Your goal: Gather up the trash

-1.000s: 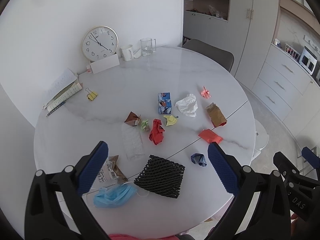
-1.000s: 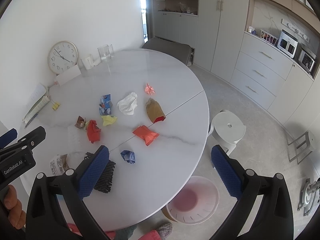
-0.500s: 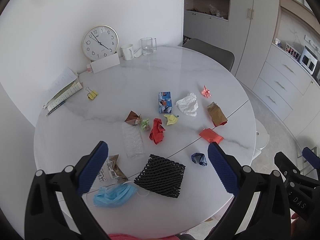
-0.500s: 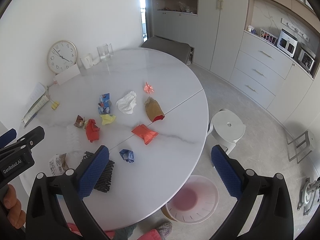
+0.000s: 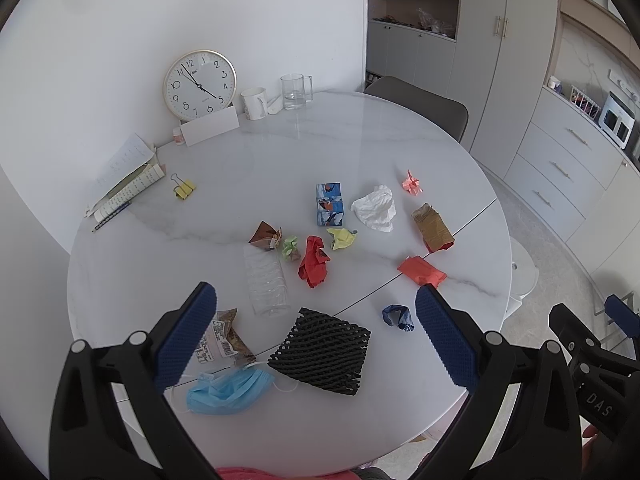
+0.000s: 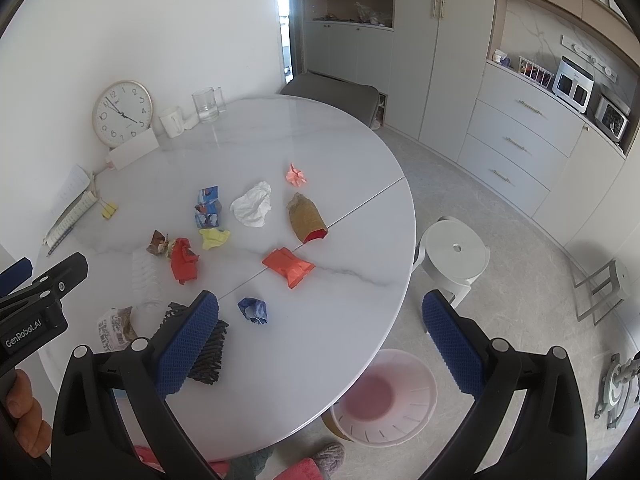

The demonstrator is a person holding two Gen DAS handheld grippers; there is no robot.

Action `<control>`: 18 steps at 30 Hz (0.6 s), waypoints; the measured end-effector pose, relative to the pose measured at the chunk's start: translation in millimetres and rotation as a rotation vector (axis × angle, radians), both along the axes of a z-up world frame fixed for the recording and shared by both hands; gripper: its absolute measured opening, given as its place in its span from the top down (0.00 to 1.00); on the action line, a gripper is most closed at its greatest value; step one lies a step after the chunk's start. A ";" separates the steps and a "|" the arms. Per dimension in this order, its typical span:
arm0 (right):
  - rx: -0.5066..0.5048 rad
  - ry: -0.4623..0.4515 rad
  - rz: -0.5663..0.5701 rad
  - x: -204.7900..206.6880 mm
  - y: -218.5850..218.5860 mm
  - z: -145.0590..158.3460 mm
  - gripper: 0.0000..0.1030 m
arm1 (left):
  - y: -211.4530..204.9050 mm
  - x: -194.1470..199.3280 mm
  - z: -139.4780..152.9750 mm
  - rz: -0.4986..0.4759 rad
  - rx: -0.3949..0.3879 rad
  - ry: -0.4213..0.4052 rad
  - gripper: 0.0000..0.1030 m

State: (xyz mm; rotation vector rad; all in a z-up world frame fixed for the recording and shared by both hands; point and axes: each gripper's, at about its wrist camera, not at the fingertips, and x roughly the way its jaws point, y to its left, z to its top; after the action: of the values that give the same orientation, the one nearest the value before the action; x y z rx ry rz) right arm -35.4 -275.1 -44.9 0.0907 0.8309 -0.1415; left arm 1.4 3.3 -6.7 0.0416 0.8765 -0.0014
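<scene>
Both the left claw (image 5: 316, 336) and right claw (image 6: 320, 344) hung spread wide and empty above the round white marble counter (image 5: 360, 140), strewn with crumpled paper scraps.

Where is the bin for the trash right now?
In the right wrist view, the pink bin stands on the floor under the table's near edge, beside the white stool.

Colours on white marble table (image 5: 360, 152)
Black mesh sleeve (image 5: 320, 350), light-blue face mask (image 5: 228, 390), red wrapper (image 5: 422, 271), yellow paper (image 5: 341, 238), white tissue (image 5: 376, 209).
</scene>
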 end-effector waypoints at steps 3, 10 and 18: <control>0.000 0.001 0.000 -0.6 -0.8 -0.8 0.02 | -0.3 0.0 -0.2 0.000 0.002 0.000 0.07; 0.000 0.004 0.002 -0.2 0.2 -1.2 0.02 | 0.1 -0.7 -0.5 0.000 0.000 0.001 0.07; 0.001 0.008 0.003 0.1 2.4 0.5 0.02 | -0.2 -1.1 -0.8 0.002 0.000 0.000 0.07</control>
State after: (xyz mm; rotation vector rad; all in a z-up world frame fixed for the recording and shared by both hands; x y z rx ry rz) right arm -35.3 -272.7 -44.4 0.0898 0.8387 -0.1382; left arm 0.3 3.1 -7.5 0.0414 0.8762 0.0002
